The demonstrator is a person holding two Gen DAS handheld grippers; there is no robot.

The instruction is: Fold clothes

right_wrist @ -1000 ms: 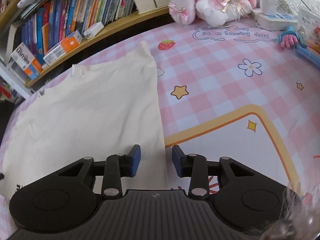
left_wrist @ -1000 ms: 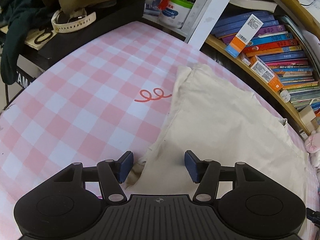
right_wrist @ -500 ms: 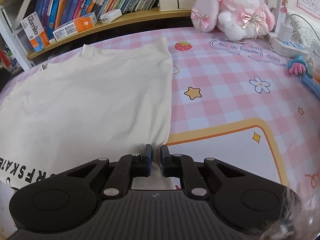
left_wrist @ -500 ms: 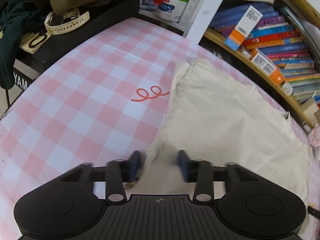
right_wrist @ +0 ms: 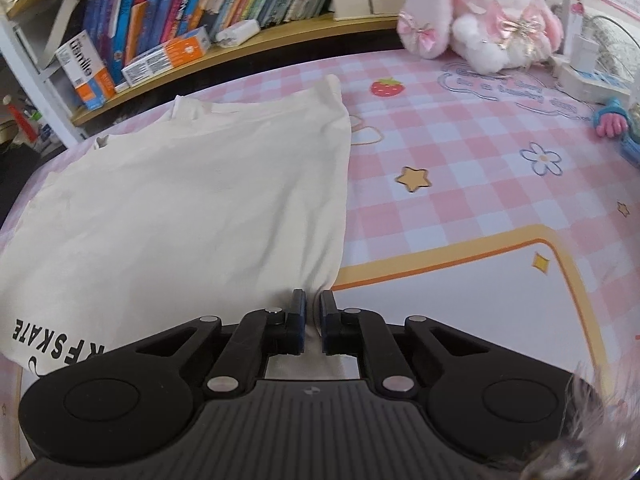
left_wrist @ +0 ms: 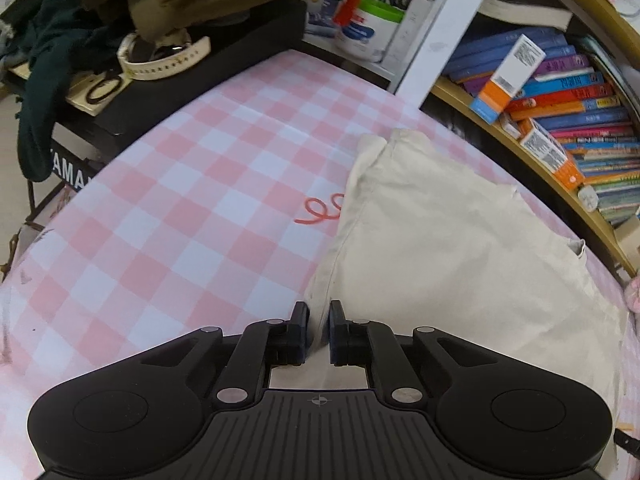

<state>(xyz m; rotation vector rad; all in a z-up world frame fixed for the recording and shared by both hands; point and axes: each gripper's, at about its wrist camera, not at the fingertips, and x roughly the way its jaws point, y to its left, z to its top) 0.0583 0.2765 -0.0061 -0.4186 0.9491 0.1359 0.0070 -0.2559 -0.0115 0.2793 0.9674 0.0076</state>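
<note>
We see a wide surface [left_wrist: 168,216] covered in a pink-and-white check cloth, with cartoon prints of a star, a flower and a strawberry on its right-hand part. Behind it runs a curved wooden bookshelf [right_wrist: 256,40] packed with colourful books. A cream T-shirt [right_wrist: 192,208] lies spread flat on the surface, its neck end towards the bookshelf and black lettering showing near its lower left corner in the right wrist view. A pink-and-white plush rabbit [right_wrist: 480,12] sits at the far right edge of the surface, well apart from the shirt. Our left gripper [left_wrist: 319,322] is at the shirt's near left edge; its jaws are closing, narrow now, with a ridge of the cream fabric pinched between them. Our right gripper [right_wrist: 313,314] is at the shirt's near right corner, its jaws drawn together on the hem, which bunches up between the blue pads.
</note>
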